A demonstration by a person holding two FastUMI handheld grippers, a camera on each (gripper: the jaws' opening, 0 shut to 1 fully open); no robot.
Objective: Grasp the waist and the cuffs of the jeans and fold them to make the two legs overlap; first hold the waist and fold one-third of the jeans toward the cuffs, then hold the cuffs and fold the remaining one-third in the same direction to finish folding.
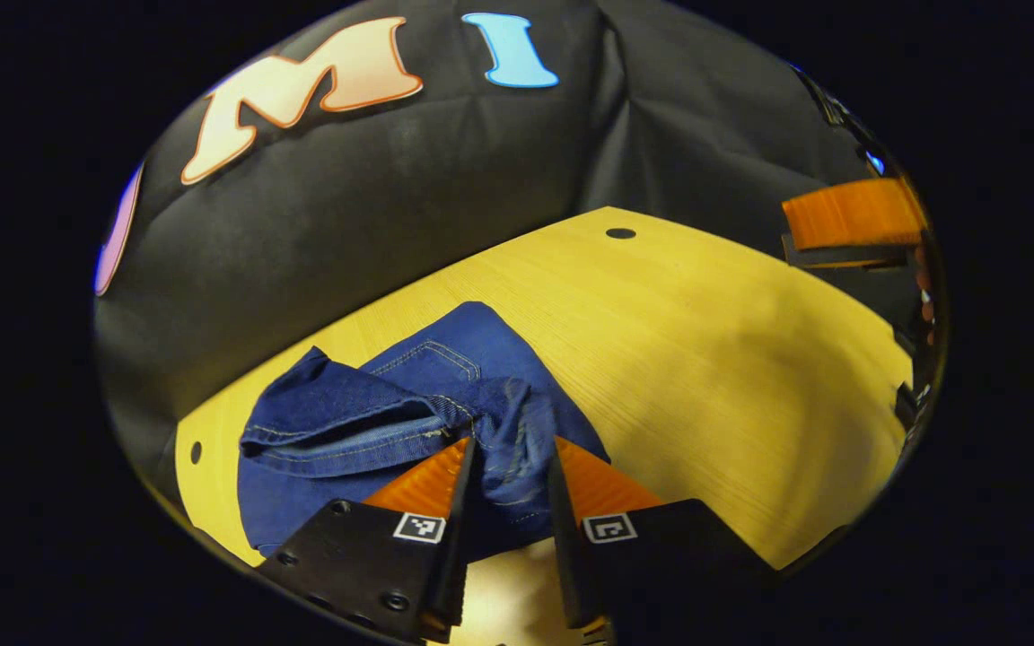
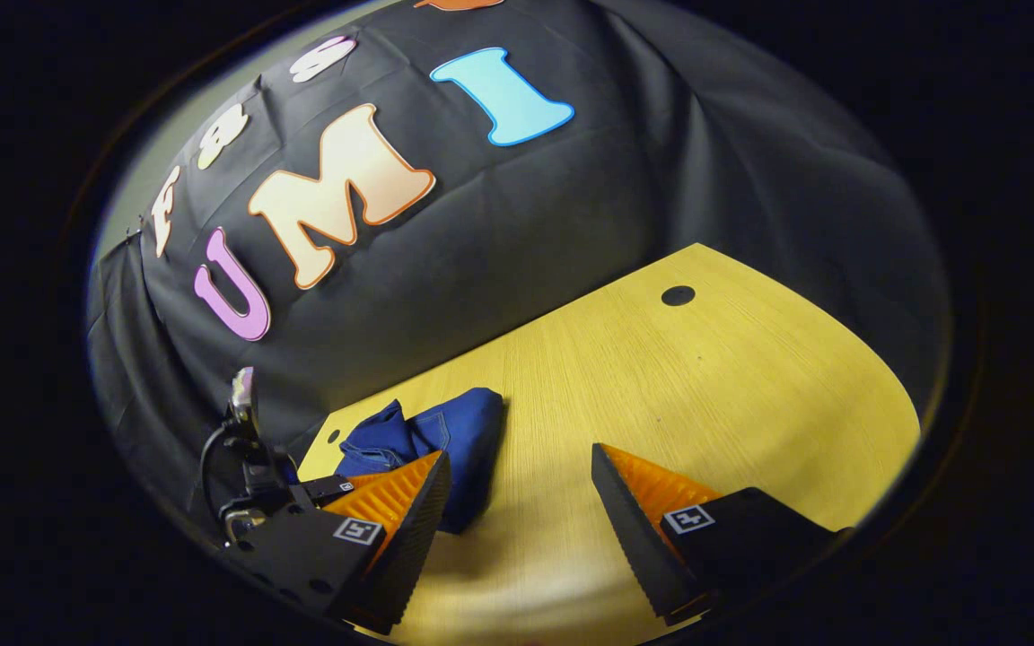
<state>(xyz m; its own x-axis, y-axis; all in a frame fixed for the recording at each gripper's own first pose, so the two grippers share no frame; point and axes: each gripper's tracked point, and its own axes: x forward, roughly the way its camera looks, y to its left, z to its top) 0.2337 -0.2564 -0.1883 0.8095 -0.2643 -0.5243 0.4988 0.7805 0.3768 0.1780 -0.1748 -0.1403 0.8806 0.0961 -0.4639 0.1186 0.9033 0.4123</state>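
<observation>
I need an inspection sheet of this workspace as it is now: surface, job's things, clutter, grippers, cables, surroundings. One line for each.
Surface: wooden table, pale yellow, with round holes near its edges.
Job's things: blue jeans, bunched and partly folded near the table's left corner in the left gripper view.
Clutter: nothing seen.
Grippers: left gripper has both fingers pressed on a fold of the jeans; right gripper hangs open over bare table, holding nothing.
Cables: a dark cable loops beside the other gripper's body in the right gripper view.
Surroundings: black cloth wall behind the table.
</observation>
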